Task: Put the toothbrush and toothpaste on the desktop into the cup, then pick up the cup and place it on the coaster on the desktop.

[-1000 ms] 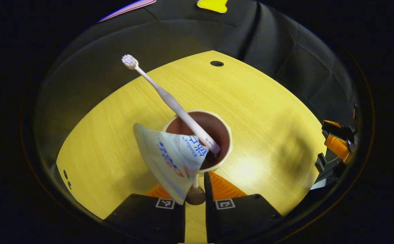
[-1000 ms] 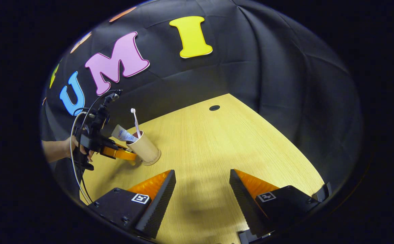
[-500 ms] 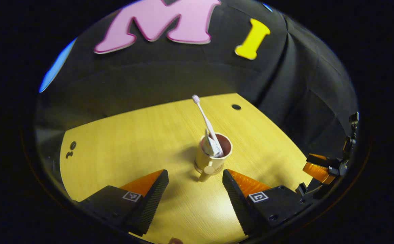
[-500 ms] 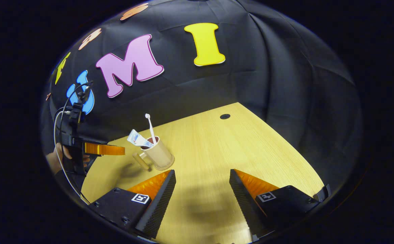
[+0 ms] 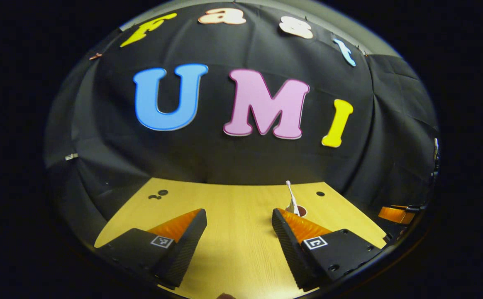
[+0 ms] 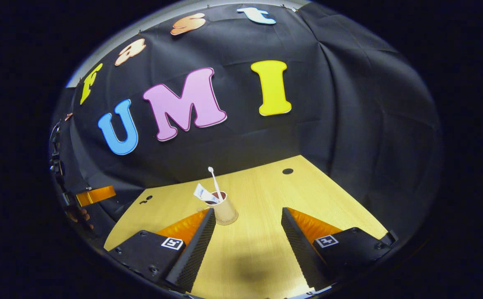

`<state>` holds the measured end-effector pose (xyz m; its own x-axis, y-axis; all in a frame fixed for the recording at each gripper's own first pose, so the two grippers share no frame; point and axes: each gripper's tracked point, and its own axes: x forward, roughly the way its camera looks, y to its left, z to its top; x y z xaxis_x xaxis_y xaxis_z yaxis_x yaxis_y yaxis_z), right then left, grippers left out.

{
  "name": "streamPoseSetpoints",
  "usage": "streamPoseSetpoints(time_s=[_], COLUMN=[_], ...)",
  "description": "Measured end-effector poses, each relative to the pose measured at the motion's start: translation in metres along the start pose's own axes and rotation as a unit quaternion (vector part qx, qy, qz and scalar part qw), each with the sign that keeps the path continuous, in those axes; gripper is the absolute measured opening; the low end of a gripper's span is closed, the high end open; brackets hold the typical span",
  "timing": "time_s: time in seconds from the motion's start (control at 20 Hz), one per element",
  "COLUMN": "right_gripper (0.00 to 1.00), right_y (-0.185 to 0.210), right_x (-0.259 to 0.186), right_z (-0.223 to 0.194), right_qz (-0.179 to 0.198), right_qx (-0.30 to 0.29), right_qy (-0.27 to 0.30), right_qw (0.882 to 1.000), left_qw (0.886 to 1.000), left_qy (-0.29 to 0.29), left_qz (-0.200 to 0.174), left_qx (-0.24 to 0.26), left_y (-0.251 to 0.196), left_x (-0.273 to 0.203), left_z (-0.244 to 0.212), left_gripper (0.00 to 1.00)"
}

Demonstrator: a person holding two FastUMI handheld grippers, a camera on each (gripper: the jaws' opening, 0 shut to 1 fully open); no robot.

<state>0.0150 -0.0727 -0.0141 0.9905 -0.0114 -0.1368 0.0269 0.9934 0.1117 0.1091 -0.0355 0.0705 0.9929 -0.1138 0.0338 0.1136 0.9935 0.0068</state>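
Both tools are standing with fingers spread wide and gripping nothing. In the right gripper view, the right tool (image 6: pixel 245 232) is hovering over the desk (image 6: pixel 266 195), and the cup (image 6: pixel 224 210) is standing upright on the desk at about 11 o'clock from the gap between the fingers, just beside the inner edge of the finger on the view's left. The toothbrush (image 6: pixel 214 182) is sticking out of the cup, head up and leaning slightly toward 11 o'clock; the toothpaste (image 6: pixel 203 194) is also sitting in the cup, its flat end protruding toward 10 o'clock. In the left gripper view, the left tool (image 5: pixel 239 232) is likewise hanging above the desk (image 5: pixel 233 203) — the cup (image 5: pixel 301 211) is appearing at 1 o'clock, mostly hidden behind the finger on the view's right, with the toothbrush (image 5: pixel 290 192) rising from it. At the 9 o'clock edge of the right gripper view, the left tool (image 6: pixel 94 195) is showing well apart from the cup, with a hand (image 6: pixel 81 216) below it.
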Motion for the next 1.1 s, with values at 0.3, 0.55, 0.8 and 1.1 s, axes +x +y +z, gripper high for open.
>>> streamPoseSetpoints(time_s=[0.3,0.55,0.8,1.1], right_gripper=[0.98,0.98,0.98,0.98], right_y=[0.038,0.056,0.075,0.095], right_x=[-0.053,-0.085,-0.104,-0.108], right_z=[-0.006,-0.019,-0.021,-0.016], right_qz=[0.023,0.028,0.042,0.056], right_qx=[-0.011,-0.019,-0.034,-0.047], right_qy=[-0.012,-0.011,-0.014,-0.022], right_qw=[1.000,0.999,0.998,0.997], left_qw=[0.999,0.999,0.998,0.997], left_qy=[-0.029,-0.033,-0.053,-0.063], left_qz=[-0.002,0.011,0.002,0.000], left_qx=[-0.041,-0.037,-0.033,-0.042], left_y=[0.034,0.049,0.053,0.062], left_x=[-0.107,-0.154,-0.169,-0.173], left_z=[-0.031,-0.044,-0.035,-0.030], left_gripper=[0.98,0.98,0.97,0.97])
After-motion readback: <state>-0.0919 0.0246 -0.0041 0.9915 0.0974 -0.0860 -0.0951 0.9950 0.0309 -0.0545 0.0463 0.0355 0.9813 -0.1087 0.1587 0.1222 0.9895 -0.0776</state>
